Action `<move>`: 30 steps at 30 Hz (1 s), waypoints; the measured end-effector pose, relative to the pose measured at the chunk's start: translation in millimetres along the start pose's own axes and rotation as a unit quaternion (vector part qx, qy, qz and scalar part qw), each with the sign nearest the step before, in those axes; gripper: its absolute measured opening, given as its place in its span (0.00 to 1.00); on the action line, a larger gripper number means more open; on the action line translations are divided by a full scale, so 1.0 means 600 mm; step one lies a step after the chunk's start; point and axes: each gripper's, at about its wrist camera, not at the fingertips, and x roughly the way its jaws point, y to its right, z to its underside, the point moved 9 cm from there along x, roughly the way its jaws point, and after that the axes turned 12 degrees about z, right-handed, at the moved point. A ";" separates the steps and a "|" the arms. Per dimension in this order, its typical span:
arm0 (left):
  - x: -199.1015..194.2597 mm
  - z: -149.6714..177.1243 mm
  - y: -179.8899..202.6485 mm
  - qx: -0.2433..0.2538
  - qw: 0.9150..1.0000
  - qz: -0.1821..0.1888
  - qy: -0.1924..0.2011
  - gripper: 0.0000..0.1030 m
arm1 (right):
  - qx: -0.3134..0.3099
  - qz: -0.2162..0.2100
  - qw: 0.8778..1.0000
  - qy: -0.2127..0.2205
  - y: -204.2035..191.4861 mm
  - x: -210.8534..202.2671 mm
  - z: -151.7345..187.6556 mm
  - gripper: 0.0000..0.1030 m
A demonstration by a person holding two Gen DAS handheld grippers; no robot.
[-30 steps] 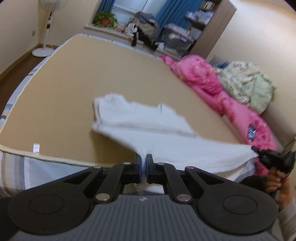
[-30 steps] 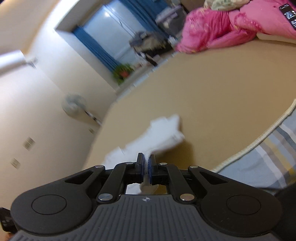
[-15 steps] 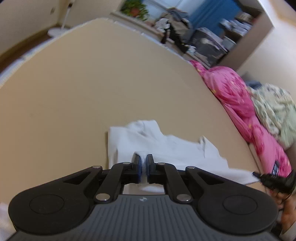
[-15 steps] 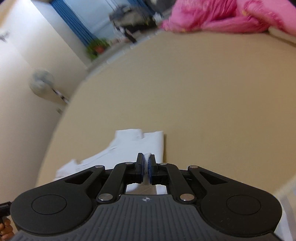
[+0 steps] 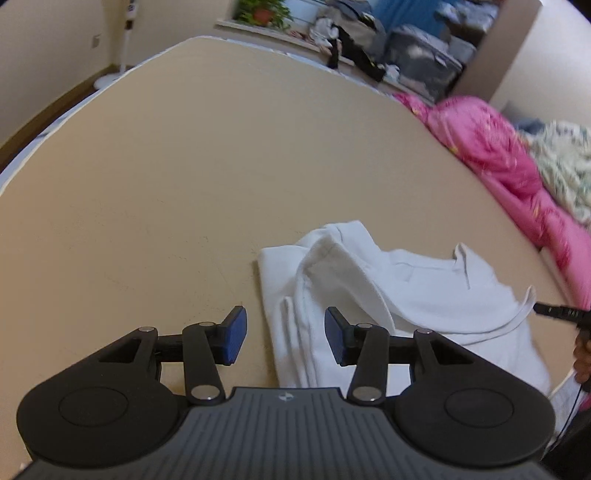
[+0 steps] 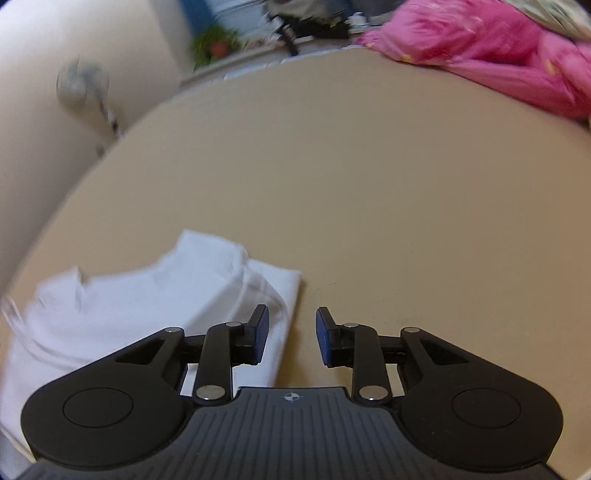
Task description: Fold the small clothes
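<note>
A small white garment point(image 5: 388, 295) lies folded over on the tan bed mat point(image 5: 184, 177). It also shows in the right wrist view point(image 6: 147, 302), at the lower left. My left gripper point(image 5: 285, 336) is open and empty, just above the garment's left edge. My right gripper point(image 6: 290, 334) is open and empty, over the garment's right edge, with the left pad point(image 6: 260, 334) above the cloth. The tip of my right gripper shows at the far right of the left wrist view point(image 5: 561, 314).
A pink quilt point(image 5: 498, 162) and a floral blanket point(image 5: 565, 158) lie along the right side of the bed. A standing fan point(image 6: 83, 83) is by the wall. A windowsill with a plant point(image 5: 262, 13) and piled clothes point(image 5: 354, 40) is at the far end.
Both grippers carried the held white hem forward over the garment, lowered it and opened. The garment now lies folded on the mat, free of both grippers.
</note>
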 end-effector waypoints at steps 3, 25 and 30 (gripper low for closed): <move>0.031 -0.009 0.014 0.031 0.999 -0.007 0.001 0.50 | -0.026 0.009 1.000 0.008 -0.015 0.017 -0.007 0.33; 0.090 -0.080 0.026 0.042 0.994 -0.013 0.104 0.05 | 0.078 -0.007 0.988 0.130 -0.030 0.031 -0.095 0.00; 0.121 -0.064 0.008 0.005 0.999 0.005 0.049 0.09 | 0.092 -0.024 0.993 0.070 0.005 0.053 -0.092 0.06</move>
